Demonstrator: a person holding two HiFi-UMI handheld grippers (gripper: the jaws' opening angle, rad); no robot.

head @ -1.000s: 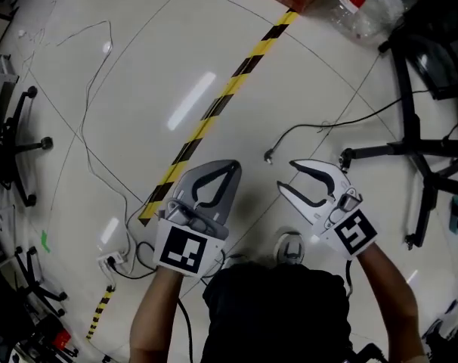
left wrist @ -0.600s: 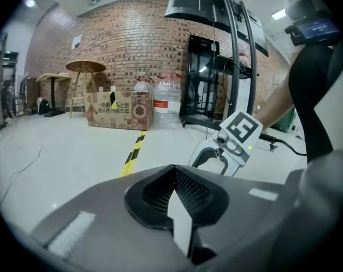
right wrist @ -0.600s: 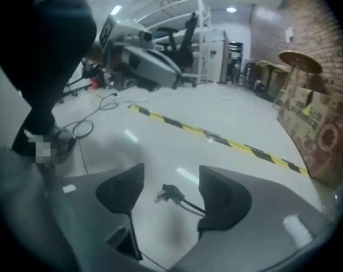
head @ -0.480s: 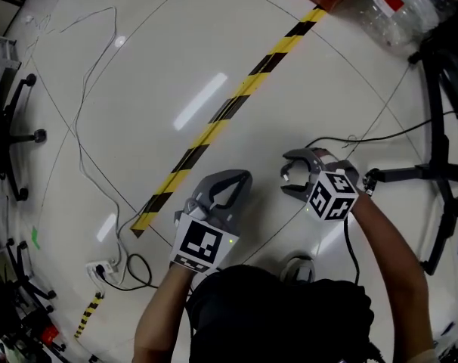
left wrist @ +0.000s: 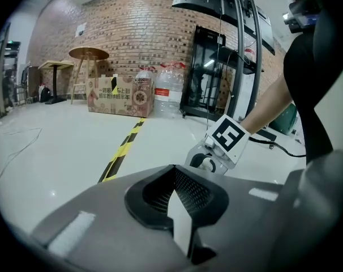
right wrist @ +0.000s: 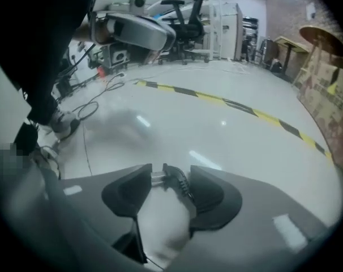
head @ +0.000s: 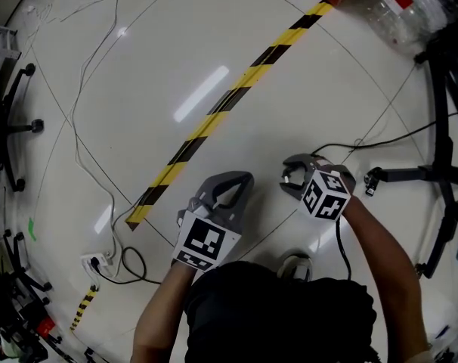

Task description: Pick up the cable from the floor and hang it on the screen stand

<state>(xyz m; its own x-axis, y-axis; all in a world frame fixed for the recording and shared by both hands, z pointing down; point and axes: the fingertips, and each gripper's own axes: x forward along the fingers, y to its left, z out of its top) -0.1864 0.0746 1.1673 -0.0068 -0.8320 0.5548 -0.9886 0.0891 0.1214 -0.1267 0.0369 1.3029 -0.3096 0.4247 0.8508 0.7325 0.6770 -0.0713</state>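
Glossy white floor [head: 236, 44] is filling the head view, with a yellow-and-black tape strip [head: 214, 119] running from 1 o'clock down to 8 o'clock. A broad stretch of floor is lying open on both sides of the strip. Clutter is sitting at the edges: a chair base [head: 13, 123] at 9 o'clock, a thin white wire [head: 76, 134] looping at 10 o'clock, a power strip [head: 93, 263] at 8 o'clock, a water bottle [head: 410, 2] at 1 o'clock, and black stand legs [head: 410, 175] at 3 o'clock.

Near centre, slightly toward 4 o'clock, the right gripper [head: 289, 181] is pointing down at the floor, its jaws closing around the plug end of the black cable [right wrist: 175, 180]. The plug is lying across the gap between the jaw tips, close against both, not yet clamped. The rest of the cable is trailing along the floor toward 3 o'clock.

Just beside it at 6 o'clock, the left gripper [left wrist: 172, 168] is clenched with its jaws meeting and holding nothing. In its view, the screen stand [left wrist: 238, 67] is rising at 1 o'clock, beyond the right gripper.
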